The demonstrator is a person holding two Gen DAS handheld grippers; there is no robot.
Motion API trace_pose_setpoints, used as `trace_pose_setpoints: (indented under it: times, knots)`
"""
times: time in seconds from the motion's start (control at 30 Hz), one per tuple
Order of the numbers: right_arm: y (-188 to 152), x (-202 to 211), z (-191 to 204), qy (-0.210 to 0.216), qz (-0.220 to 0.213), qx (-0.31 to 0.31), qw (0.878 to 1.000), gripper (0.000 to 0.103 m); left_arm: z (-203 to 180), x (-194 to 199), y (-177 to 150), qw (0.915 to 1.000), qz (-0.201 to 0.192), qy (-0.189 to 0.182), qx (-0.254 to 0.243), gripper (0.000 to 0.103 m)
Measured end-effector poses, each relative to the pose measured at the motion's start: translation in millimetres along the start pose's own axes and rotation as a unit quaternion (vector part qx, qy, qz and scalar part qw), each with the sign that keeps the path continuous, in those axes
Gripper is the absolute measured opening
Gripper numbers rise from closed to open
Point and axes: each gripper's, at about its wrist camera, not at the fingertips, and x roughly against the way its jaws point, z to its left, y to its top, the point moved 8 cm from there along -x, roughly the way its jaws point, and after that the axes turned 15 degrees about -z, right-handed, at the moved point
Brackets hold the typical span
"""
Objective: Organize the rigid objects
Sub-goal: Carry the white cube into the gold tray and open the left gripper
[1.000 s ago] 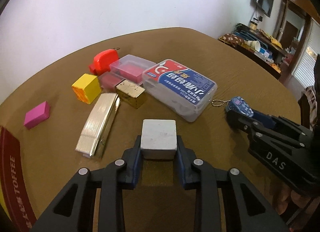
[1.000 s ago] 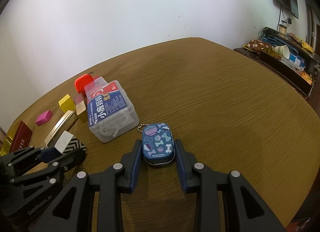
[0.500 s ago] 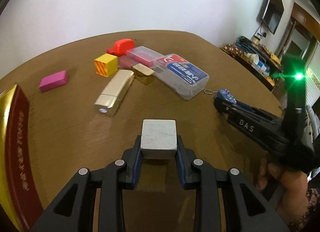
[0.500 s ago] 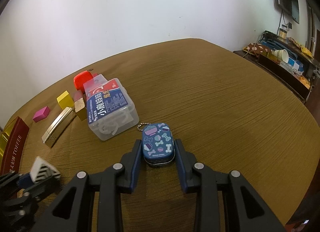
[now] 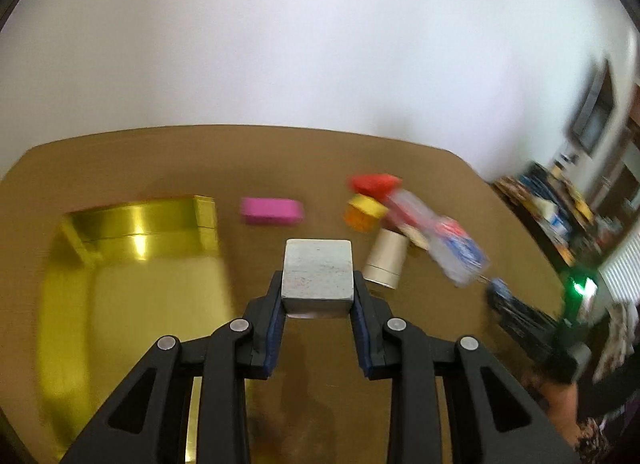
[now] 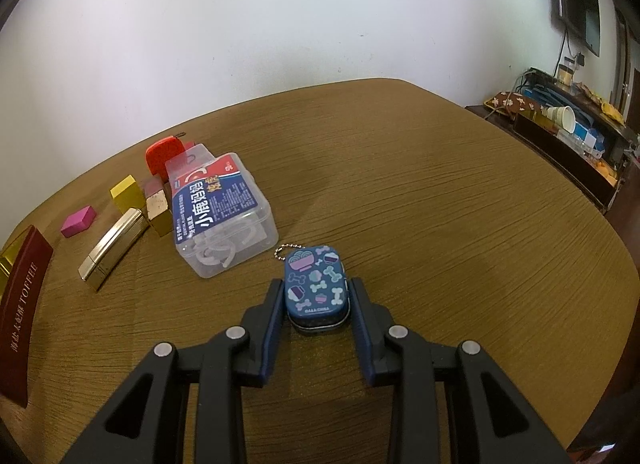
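Note:
My left gripper (image 5: 318, 288) is shut on a pale grey cube (image 5: 318, 274), held above the table beside the right edge of an open gold box (image 5: 132, 264). My right gripper (image 6: 316, 296) is shut on a small blue tin (image 6: 315, 284) with bone patterns and a bead chain, low over the table. That gripper with its tin (image 5: 498, 287) shows blurred at the far right of the left wrist view. The left gripper is out of the right wrist view.
A clear floss box (image 6: 220, 215), red tape measure (image 6: 164, 153), yellow block (image 6: 127, 193), small gold block (image 6: 159, 207), gold bar (image 6: 114, 248) and pink block (image 6: 79, 221) lie grouped at the left. A dark red toffee lid (image 6: 20, 316) leans at the left edge.
My left gripper carried the grey cube left and upward, leaving the right wrist view; the gold box now fills its left side. The right gripper and blue tin stayed still.

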Motion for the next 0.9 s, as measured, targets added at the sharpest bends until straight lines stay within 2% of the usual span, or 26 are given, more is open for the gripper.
trace_pose_setpoints:
  times: [0.13,0.27,0.4,0.57,0.73,0.83,0.9]
  knots:
    - [-0.1,-0.5,2.3,-0.004,0.000,0.006,1.000,0.032,57.7,-4.7,10.2,0.9976,0.007,0.066,0.022,0.027]
    - [-0.3,-0.4,2.4,-0.005,0.001,0.008,1.000,0.032,112.4,-11.7,10.4,0.9905,0.022,0.126,0.051,0.027]
    - [-0.6,0.2,3.4,-0.009,0.002,0.016,1.000,0.032,152.2,-28.7,-2.6,0.9794,0.061,0.190,0.029,0.027]
    - [-0.3,0.4,4.2,-0.012,0.003,0.020,1.000,0.032,183.0,-49.4,-12.8,0.9689,0.104,0.222,0.034,0.027]
    - [-0.3,0.1,4.2,-0.013,0.003,0.023,1.000,0.032,189.7,-55.5,-14.4,0.9653,0.113,0.232,0.039,0.028]
    - [-0.4,-0.1,4.2,-0.014,0.003,0.024,1.000,0.032,181.8,-65.8,-11.9,0.9659,0.114,0.229,0.042,0.038]
    - [-0.5,-0.1,4.0,-0.014,0.003,0.024,1.000,0.032,174.9,-58.4,-13.7,0.9681,0.107,0.223,0.042,0.046]
